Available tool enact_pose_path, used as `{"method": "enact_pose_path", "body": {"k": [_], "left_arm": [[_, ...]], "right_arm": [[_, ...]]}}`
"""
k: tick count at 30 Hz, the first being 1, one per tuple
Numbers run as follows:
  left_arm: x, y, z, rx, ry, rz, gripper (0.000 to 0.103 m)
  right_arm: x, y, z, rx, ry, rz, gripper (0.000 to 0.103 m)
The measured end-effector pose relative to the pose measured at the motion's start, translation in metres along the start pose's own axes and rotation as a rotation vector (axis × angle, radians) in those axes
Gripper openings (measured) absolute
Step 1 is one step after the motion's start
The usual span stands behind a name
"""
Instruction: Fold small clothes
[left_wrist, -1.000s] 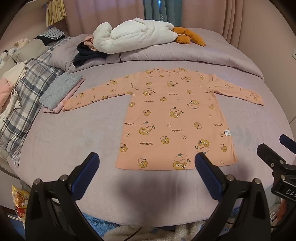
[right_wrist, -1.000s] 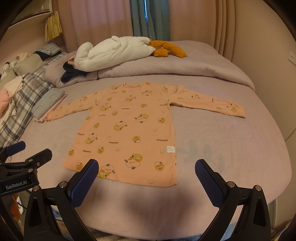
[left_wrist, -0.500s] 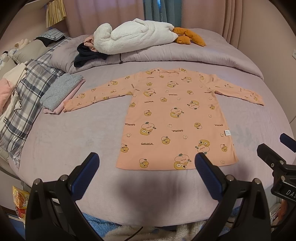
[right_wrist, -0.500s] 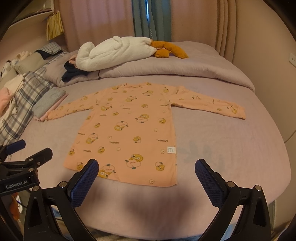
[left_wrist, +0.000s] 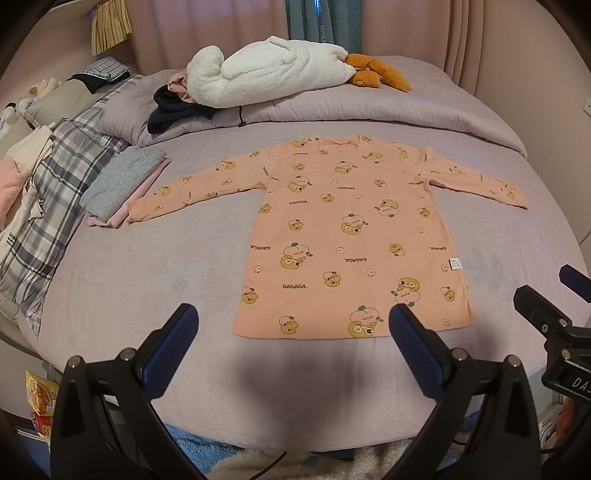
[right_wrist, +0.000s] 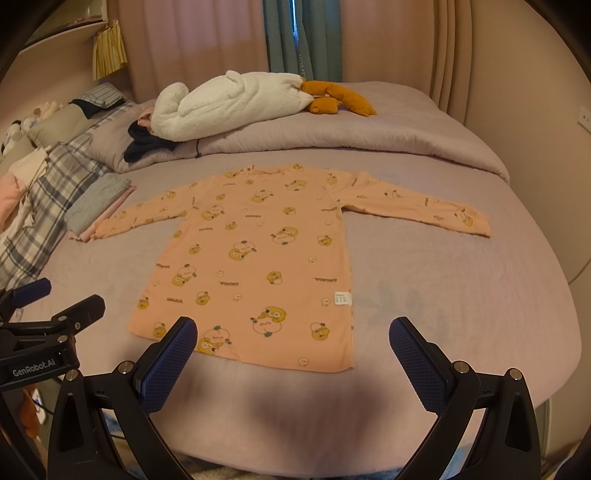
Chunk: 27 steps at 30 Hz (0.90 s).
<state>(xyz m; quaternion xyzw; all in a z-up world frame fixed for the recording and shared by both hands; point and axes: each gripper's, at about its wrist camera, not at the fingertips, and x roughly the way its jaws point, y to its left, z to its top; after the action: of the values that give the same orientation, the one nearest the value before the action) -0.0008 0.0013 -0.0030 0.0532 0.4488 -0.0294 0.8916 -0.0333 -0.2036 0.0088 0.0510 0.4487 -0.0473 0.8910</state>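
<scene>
A small peach long-sleeved shirt (left_wrist: 343, 236) with cartoon prints lies flat on the lilac bed (left_wrist: 147, 266), both sleeves spread out sideways. It also shows in the right wrist view (right_wrist: 255, 258). My left gripper (left_wrist: 293, 347) is open and empty, hovering at the bed's near edge just short of the shirt's hem. My right gripper (right_wrist: 293, 354) is open and empty, also at the near edge by the hem. Each gripper shows at the edge of the other's view.
A folded grey and pink stack (left_wrist: 122, 184) lies by the left sleeve cuff. A plaid blanket (left_wrist: 55, 192) and clothes lie at the left. A white plush goose (left_wrist: 273, 70) and dark clothes (left_wrist: 173, 110) rest on the rolled duvet (left_wrist: 369, 110) behind.
Both grippers have drifted slightly; the views shift a little. The shirt lies unmoved and both grippers stay open.
</scene>
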Motion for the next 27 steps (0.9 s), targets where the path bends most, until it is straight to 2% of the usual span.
{"method": "enact_pose_path", "body": {"k": [9,15,18,19,22,25,27], "left_arm": [[0.004,0.002,0.0,-0.005,0.002,-0.01,0.103],[0.03,0.01,0.0,-0.075,0.036,-0.073,0.103],[0.047,0.016,-0.001,-0.143,0.049,-0.163,0.103],[0.056,0.019,-0.002,-0.176,0.059,-0.231,0.103],[0.078,0.026,-0.002,-0.273,0.072,-0.369,0.103],[0.1,0.028,0.002,-0.358,0.07,-0.449,0.103],[0.107,0.026,0.008,-0.392,0.066,-0.475,0.103]], "right_arm": [[0.002,-0.003,-0.001,0.016,-0.003,0.023,0.103],[0.017,-0.032,-0.005,0.134,-0.02,0.205,0.103],[0.03,-0.058,-0.01,0.236,-0.034,0.309,0.103],[0.036,-0.069,-0.012,0.281,-0.031,0.332,0.103],[0.053,-0.109,-0.019,0.422,-0.043,0.426,0.103],[0.068,-0.161,-0.027,0.608,-0.114,0.495,0.103],[0.079,-0.196,-0.03,0.716,-0.154,0.526,0.103]]}}
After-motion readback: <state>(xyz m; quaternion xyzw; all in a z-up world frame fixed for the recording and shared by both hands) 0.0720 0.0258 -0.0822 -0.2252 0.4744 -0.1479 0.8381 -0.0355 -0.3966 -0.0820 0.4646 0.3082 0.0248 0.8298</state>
